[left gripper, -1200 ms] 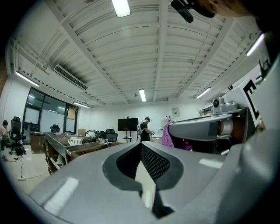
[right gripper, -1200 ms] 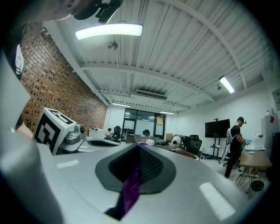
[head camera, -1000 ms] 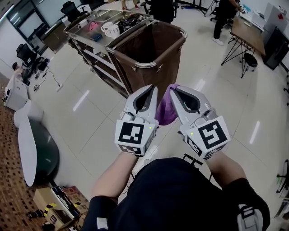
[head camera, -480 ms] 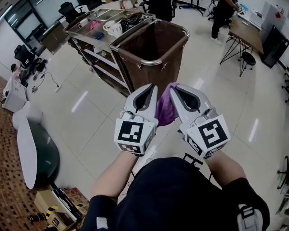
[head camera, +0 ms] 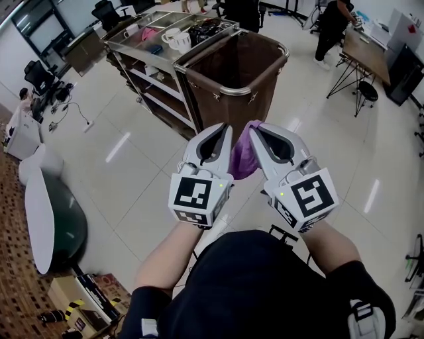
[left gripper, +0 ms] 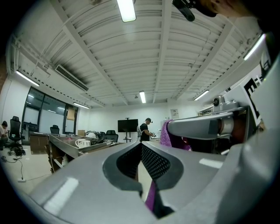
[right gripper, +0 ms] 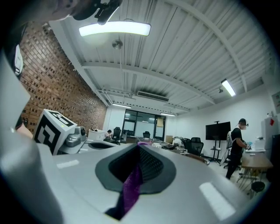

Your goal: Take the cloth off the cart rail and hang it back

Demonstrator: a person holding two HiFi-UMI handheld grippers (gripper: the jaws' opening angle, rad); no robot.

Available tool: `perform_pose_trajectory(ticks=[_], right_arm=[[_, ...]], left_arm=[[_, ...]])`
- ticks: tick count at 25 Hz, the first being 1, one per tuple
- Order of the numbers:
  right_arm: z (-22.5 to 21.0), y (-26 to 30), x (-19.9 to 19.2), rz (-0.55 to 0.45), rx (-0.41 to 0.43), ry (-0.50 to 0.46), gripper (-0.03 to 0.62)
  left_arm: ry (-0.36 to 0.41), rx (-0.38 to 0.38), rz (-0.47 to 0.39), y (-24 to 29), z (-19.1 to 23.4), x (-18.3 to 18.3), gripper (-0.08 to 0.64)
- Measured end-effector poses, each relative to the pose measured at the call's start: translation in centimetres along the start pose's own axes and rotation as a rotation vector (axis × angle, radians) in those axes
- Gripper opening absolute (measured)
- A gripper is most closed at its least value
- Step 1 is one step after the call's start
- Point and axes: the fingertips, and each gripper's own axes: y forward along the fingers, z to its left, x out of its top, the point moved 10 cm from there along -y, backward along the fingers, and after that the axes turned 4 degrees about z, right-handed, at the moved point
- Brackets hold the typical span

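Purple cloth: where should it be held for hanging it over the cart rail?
By its upper edge, one end each in the left hand-held gripper and right hand-held gripper, as now. The limp purple cloth sags between them, so it should drape over the cart rail from above.

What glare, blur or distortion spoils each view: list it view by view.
Head view: sharp; glare streaks on the glossy floor; straight edges bow toward the borders. Left gripper view: heavy fisheye, black corners, ceiling lamp blown out, purple cloth soft near the lens. Right gripper view: same fisheye, strip light blown out, purple cloth blurred between the jaws.
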Motion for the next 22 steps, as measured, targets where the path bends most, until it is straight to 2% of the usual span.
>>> perform_pose_trajectory(ticks=[10,22], right_arm=[[4.3,4.0,0.1,-0.001,0.036,-0.010,0.006],[12.1,9.9,0.0,-0.012,0.148,-0.016,0.005]], left_arm=[[0.003,0.042,-0.001,-3.8,4.5,-0.6,-0.011],[0.007,0.175,-0.009,-12.1,11.0,-1.9,-0.011]])
